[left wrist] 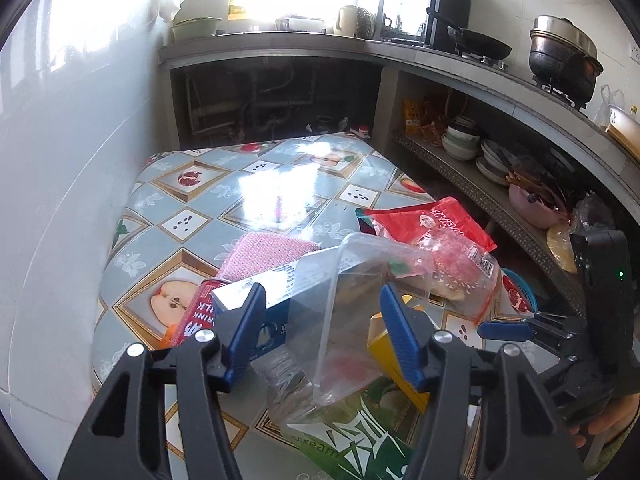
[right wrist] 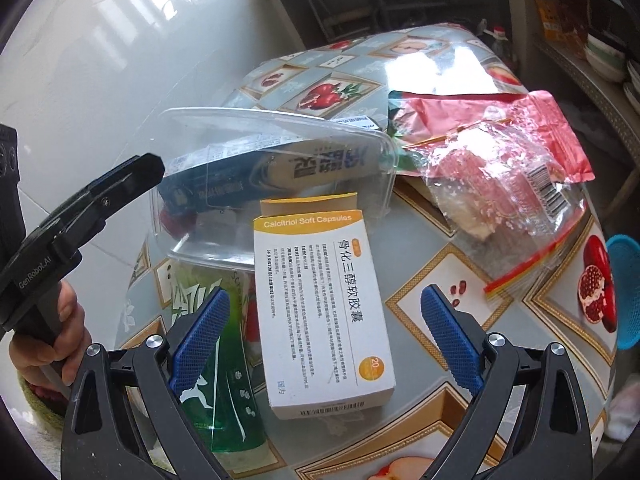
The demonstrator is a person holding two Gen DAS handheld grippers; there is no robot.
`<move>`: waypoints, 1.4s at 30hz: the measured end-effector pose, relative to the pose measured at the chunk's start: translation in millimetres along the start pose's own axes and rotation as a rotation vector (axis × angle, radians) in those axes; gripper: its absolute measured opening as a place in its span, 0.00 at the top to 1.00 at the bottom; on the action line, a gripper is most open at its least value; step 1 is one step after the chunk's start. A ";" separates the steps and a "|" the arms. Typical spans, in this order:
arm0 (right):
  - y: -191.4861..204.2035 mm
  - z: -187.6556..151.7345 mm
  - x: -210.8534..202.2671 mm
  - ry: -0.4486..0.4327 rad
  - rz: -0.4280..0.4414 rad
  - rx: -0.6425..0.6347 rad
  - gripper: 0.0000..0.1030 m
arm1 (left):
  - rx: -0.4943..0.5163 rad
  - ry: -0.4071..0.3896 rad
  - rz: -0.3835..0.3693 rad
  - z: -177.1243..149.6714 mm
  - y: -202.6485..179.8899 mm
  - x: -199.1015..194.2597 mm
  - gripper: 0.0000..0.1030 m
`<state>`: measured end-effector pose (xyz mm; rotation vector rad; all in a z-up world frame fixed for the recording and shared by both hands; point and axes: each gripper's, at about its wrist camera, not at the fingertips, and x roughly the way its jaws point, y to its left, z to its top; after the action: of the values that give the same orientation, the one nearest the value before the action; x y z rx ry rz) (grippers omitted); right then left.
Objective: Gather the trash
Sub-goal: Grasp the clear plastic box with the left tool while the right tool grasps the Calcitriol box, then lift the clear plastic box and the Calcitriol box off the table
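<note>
Your left gripper [left wrist: 322, 304] stands partly open, blue pads on either side of the clear plastic container [left wrist: 348, 320]; neither pad visibly presses its wall, so nothing is held. The left pad sits at the corner of a blue-and-white carton [left wrist: 256, 300] that runs under the container. The right pad is just above a yellow-edged box.

Your right gripper [right wrist: 324, 320] is spread wide and holds nothing. The white capsule box [right wrist: 320, 312] with the yellow band lies flat between its fingers, clear of both pads. A green bamboo-print packet [right wrist: 224, 380] lies under the left finger.

Beyond the box, the clear container tilts over the carton. To the right lie a red foil pouch [right wrist: 532, 120] and a clear zip bag [right wrist: 504, 200] with a barcode label, overlapping. A pink cloth [left wrist: 264, 252] and a red can [left wrist: 196, 312] sit left of the carton.

All of it rests on the fruit-print tablecloth [left wrist: 192, 184]. A blue basket [right wrist: 624, 292] hangs past the table's right edge. Counter with wok [left wrist: 480, 42] and pot [left wrist: 564, 56] behind.
</note>
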<state>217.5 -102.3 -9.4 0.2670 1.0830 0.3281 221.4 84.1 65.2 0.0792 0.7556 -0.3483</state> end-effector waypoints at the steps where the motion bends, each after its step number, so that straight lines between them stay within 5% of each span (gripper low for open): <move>1: 1.5 0.8 3.2 0.002 -0.005 -0.008 0.11 | 0.015 0.002 0.012 0.7 -2.3 2.7 0.49; 14: 4.3 7.1 23.8 0.046 -0.068 -0.047 0.19 | 0.055 0.021 0.078 0.7 -9.0 15.6 0.89; 21: 3.2 6.8 29.5 0.077 -0.039 -0.018 0.32 | 0.061 0.018 0.077 -1.6 -13.5 13.1 0.89; 42: 16.3 -11.9 -21.6 -0.005 -0.041 -0.032 0.33 | 0.022 -0.039 0.052 6.5 -16.4 -9.0 0.93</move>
<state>195.5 -95.0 8.9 0.2169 1.0756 0.3076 214.1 69.9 77.0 0.1126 0.7100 -0.3083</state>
